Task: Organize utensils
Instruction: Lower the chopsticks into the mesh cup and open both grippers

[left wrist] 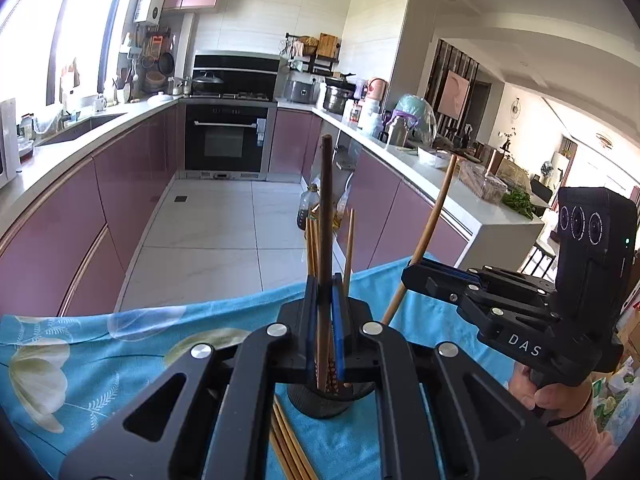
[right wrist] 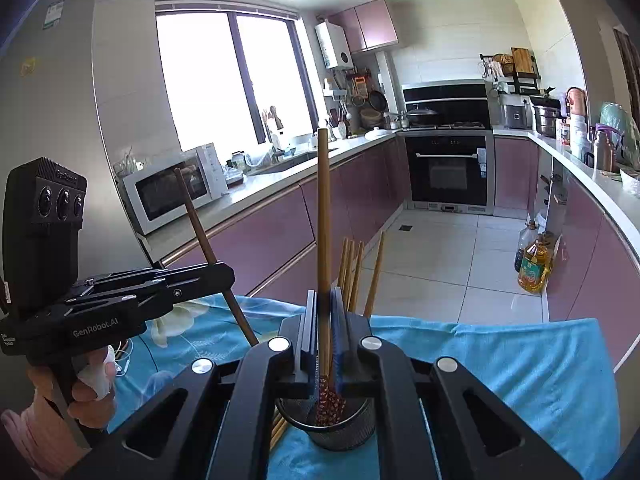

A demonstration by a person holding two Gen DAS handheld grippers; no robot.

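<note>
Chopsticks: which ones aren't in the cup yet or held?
The loose chopsticks lying flat on the blue cloth beside the mesh cup; the others stand upright.

"DAS" marks the right claw; "GenRobot.AI" the left claw.

Dark chopstick upright, tan chopstick upright, both over black mesh holder, loose chopsticks beside it

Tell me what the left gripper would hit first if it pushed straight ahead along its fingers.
Likely the bundle of chopsticks standing in the black mesh holder just beyond the left gripper, which is shut on a dark chopstick. Depth is unclear; aimed higher, it might pass over the holder's rim toward open floor.
</note>
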